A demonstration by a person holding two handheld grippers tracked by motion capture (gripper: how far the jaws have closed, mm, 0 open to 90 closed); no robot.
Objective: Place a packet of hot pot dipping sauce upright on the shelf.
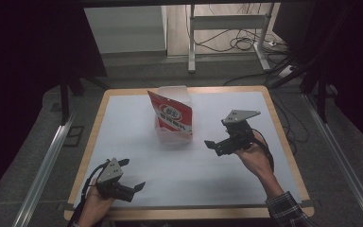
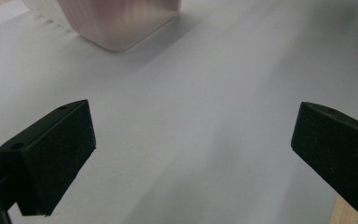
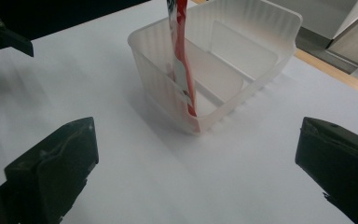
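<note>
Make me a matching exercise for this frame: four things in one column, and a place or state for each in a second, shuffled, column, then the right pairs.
Things:
1. red packet
2. translucent bin
3. left gripper
4. right gripper

Places or states:
A. open, low over the near left part of the table
B. stands upright inside the container
C. open, held right of the container
D. sits on the white table cover, near the far middle

Pairs: 1-B, 2-D, 3-A, 4-C
</note>
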